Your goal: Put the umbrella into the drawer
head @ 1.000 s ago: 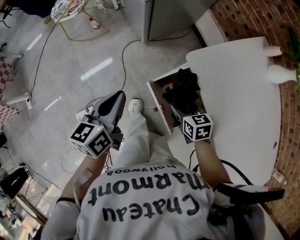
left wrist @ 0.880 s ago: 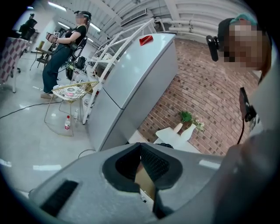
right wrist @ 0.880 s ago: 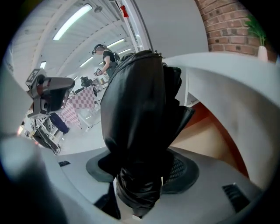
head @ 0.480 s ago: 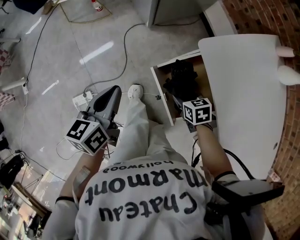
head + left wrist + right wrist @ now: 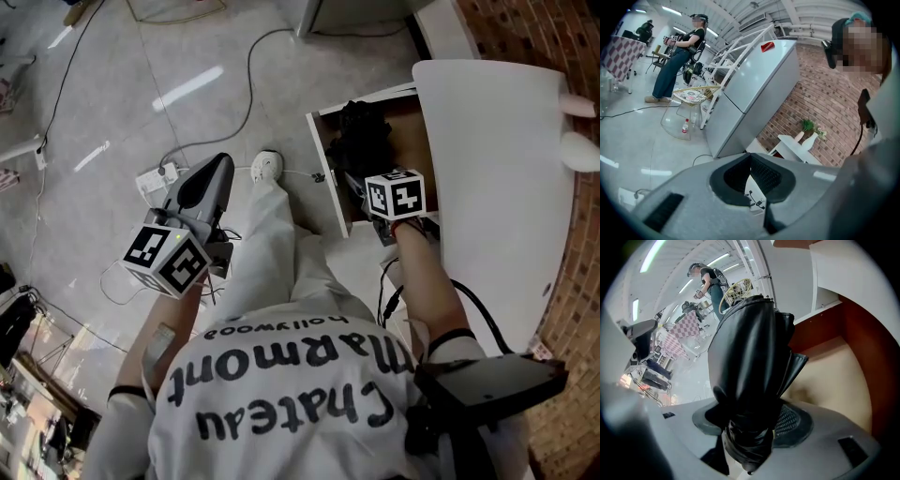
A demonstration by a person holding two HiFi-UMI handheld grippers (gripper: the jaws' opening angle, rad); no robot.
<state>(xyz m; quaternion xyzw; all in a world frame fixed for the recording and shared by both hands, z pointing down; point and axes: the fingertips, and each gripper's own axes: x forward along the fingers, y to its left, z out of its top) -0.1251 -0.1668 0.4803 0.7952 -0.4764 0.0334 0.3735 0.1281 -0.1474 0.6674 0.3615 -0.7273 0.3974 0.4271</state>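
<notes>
- Your right claw [image 5: 754, 430] was clamped on the folded black umbrella [image 5: 752, 362] close to its strapped lower end, with a jaw pressing in from each side.
- From the head view, that claw [image 5: 361, 187] sat at the near end of the open drawer [image 5: 412, 127] with its marker cube facing up.
- The umbrella [image 5: 361, 141] reached away from you over the drawer's brown inside, close along the white front panel. You could not tell whether it touched the drawer's bottom.
- Your left claw [image 5: 751, 159] had its jaws together at the tips, and nothing was between them.
- The left claw [image 5: 204, 183] hung over the floor [image 5: 112, 103], well apart from the drawer.
- A power strip [image 5: 155, 175] lay on the floor just beside the left claw's tip, and a cable [image 5: 248, 75] curved away beyond it.
- The white desk [image 5: 497, 159] covered the right part of the drawer, and two white vases [image 5: 583, 150] stood at its far right edge.
- Farthest off, in the left claw's view, a grey fridge [image 5: 754, 89] stood beside the brick wall [image 5: 825, 103]. A person [image 5: 677, 61] stood across the room.
</notes>
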